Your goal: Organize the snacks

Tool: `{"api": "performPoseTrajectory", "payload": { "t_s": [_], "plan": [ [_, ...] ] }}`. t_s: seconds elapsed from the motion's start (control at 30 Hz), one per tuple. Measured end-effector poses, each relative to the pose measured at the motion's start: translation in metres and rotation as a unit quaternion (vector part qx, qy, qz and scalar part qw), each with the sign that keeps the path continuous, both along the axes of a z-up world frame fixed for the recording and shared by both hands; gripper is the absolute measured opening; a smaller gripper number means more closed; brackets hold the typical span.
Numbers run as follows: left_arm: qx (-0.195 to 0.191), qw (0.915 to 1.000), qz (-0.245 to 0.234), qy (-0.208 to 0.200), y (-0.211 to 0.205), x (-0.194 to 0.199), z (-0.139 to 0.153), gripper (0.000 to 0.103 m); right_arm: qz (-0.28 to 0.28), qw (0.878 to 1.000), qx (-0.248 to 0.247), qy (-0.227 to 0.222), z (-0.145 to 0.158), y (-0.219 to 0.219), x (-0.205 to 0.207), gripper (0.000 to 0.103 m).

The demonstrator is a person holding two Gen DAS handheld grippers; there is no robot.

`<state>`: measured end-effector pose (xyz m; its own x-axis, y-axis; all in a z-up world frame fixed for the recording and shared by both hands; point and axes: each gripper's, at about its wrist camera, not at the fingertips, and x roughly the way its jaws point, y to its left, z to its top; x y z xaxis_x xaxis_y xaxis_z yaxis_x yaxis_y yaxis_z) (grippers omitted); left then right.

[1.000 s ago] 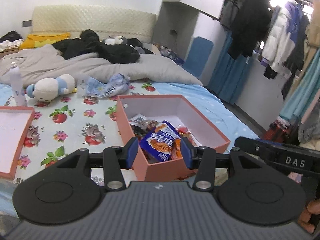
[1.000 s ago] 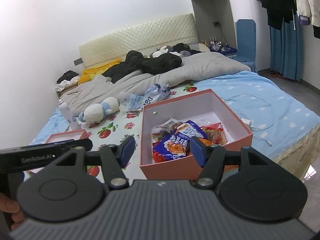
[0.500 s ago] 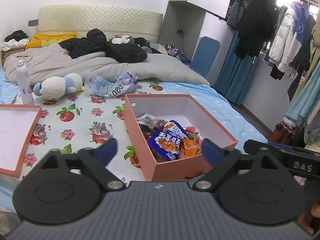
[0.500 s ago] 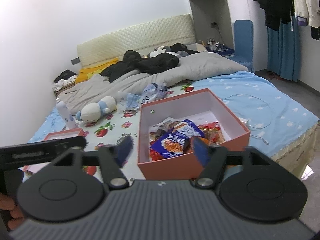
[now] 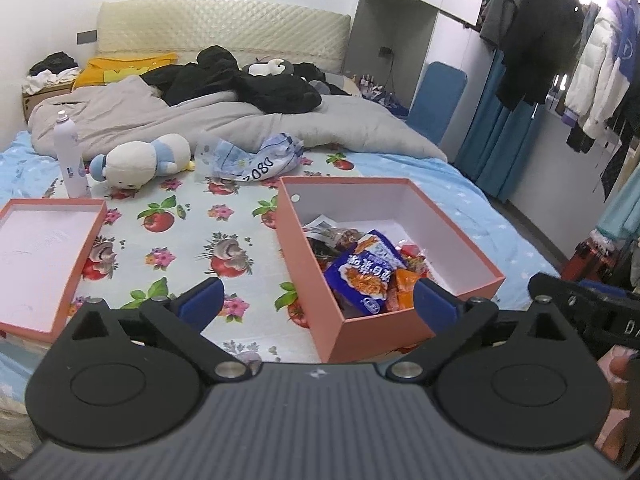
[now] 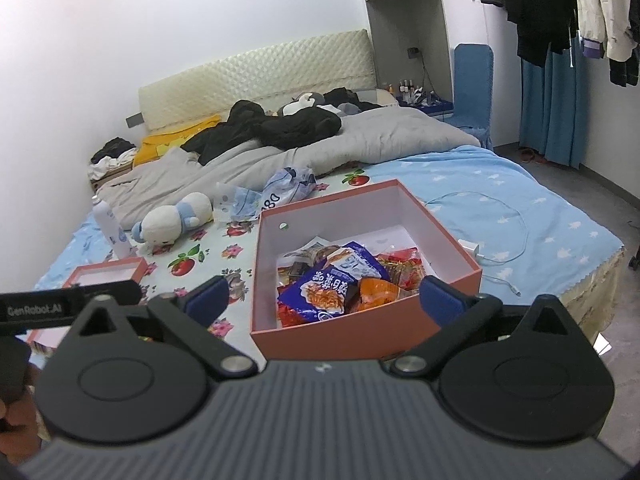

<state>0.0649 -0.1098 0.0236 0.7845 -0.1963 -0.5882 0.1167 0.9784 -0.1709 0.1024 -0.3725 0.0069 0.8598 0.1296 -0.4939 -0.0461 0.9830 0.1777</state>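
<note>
We see the bed (image 5: 248, 240) carrying the pink box (image 5: 360, 332) near its foot edge, with the snack packets (image 5: 362, 276) heaped inside. A push could slide the box off that edge. The lid (image 5: 44, 248) lies well apart. Our left hand-held gripper (image 5: 316, 304) and right hand-held gripper (image 6: 324, 296) have just been opening; both stand wide apart, holding nothing, so a careless grab may crush a packet.

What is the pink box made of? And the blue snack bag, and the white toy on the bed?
The pink box looks like stiff matte cardboard: flat walls, sharp corners. The blue snack bag seems to be shiny plastic film, since it crinkles and glints. The white toy looks like soft plush fabric, round and fuzzy.
</note>
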Motion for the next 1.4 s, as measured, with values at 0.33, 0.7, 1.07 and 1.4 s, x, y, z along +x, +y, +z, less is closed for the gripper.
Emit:
{"api": "performPoseTrajectory", "payload": {
  "t_s": [0.33,0.7,1.07,1.4],
  "plan": [
    [0.02,0.9995,0.007,0.022,0.006,0.005,-0.002,0.102,-0.01,1.0,0.008,0.015,-0.005,0.005,0.001,0.103],
    [0.022,0.9997,-0.007,0.011,0.003,0.022,-0.002,0.102,0.0,1.0,-0.005,0.013,-0.015,0.014,0.011,0.103],
    [0.029,0.9993,-0.017,0.014,0.004,0.025,-0.013,0.103,-0.007,1.0,-0.009,0.012,-0.021,0.021,0.012,0.103],
    [0.029,0.9994,-0.019,0.011,0.008,0.013,-0.014,0.103,-0.003,1.0,-0.011,0.002,-0.019,0.025,0.004,0.103]
  ]
}}
